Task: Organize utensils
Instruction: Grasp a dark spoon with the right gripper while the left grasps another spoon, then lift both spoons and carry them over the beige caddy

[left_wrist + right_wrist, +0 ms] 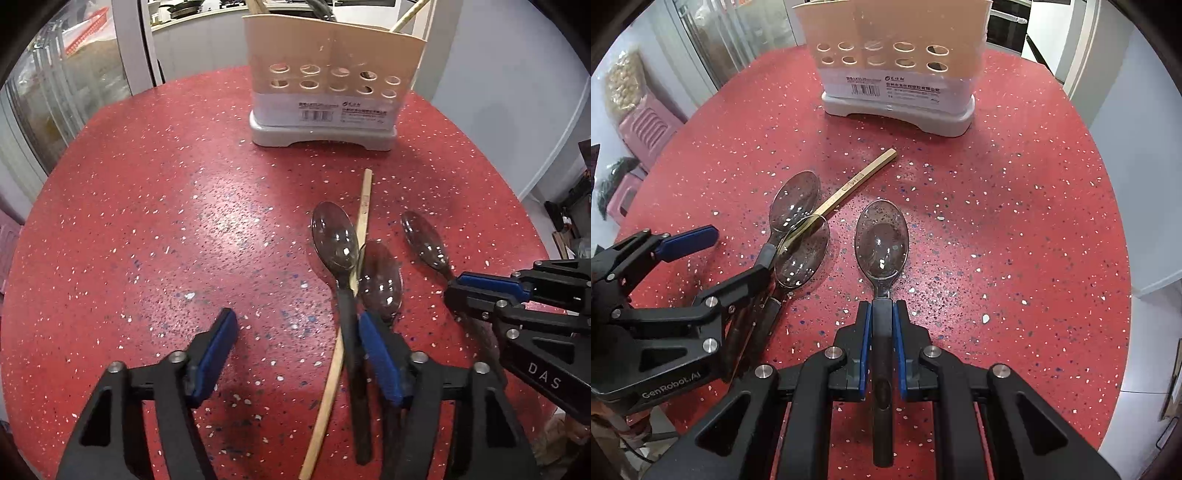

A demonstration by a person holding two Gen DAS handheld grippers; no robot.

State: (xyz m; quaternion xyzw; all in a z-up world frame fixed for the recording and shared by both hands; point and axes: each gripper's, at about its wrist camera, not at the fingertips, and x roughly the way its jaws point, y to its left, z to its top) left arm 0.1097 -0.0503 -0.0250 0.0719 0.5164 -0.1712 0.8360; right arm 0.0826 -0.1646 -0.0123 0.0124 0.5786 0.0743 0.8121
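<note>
Three clear-bowled spoons with dark handles and one wooden chopstick (364, 206) lie on the red speckled table (147, 221). My right gripper (882, 308) is shut on the handle of the right-hand spoon (882, 240), whose bowl rests on the table. In the left wrist view this spoon (424, 240) and the right gripper (456, 291) are at the right edge. My left gripper (295, 332) stands open low over the table. The left spoon (334, 240), the middle spoon (380, 284) and the chopstick run close by its right finger (373, 343); no pad presses on them.
A beige perforated utensil holder (325, 81) on a grey base stands at the table's far side, with wooden chopsticks (406, 14) sticking out of it. Pink stools (646, 125) sit on the floor beyond the left table edge. A pale wall (1145, 129) runs along the right.
</note>
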